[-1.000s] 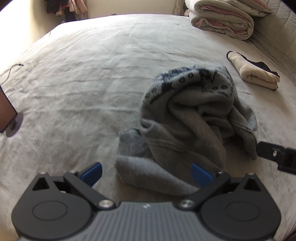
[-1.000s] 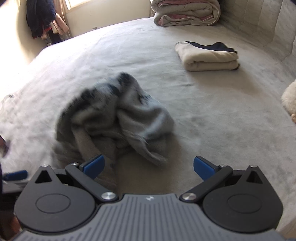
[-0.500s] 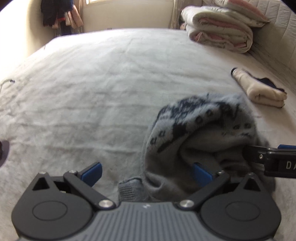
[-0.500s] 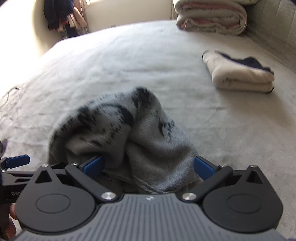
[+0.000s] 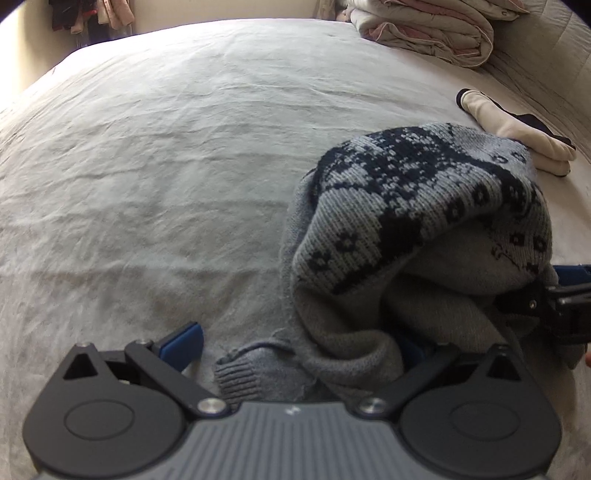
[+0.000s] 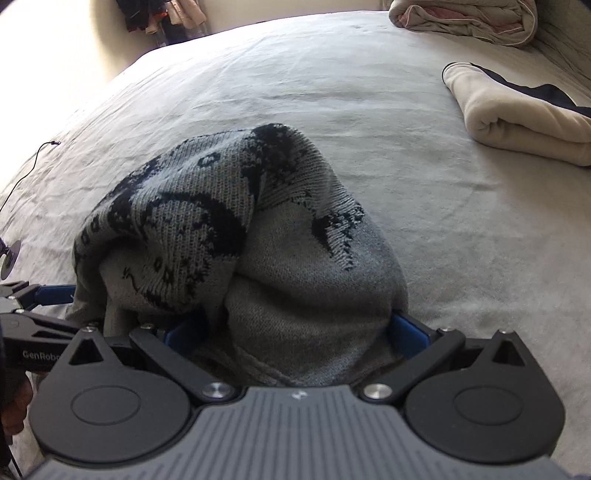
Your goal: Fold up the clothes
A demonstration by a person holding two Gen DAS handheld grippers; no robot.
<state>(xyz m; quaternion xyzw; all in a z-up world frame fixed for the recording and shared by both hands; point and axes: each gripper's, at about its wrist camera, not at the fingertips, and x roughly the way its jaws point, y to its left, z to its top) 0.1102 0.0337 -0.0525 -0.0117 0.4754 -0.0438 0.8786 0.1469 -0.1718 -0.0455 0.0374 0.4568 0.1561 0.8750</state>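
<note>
— Both tongs first: my left tongs (image 5: 295, 341) have the fingers spread wide, and the sweater (image 5: 417, 236) lies bunched between them without being pinched. The right-side blue pad is half buried under the knit; the left pad (image 5: 183, 343) sits bare over the sheet.

— And the right one?

— My right tongs (image 6: 295, 332) are the same, fingers apart, with sweater (image 6: 236, 236) folds piled into the gap and touching both blue pads. I see no clamp on the fabric.

— Where's the sweater exactly?

— It is crumpled in a heap on the bed (image 5: 166, 147), near my edge, grey knit with a dark blue pattern on top. One ribbed cuff (image 5: 236, 380) lies flat on the sheet, just in front of the left tongs' body. The two tongs come at the heap from opposite sides; in the right view the left tongs (image 6: 33, 295) poke in at the sweater's left edge.

— Anything else around?

— A folded cream garment (image 6: 517, 114) with dark trim is well apart to the right. A rolled quilt (image 5: 428, 26) sits at the far end. A thin cable (image 6: 33, 158) lies at the left edge of the bed, and clothes (image 6: 162, 14) hang in the far corner.
</note>
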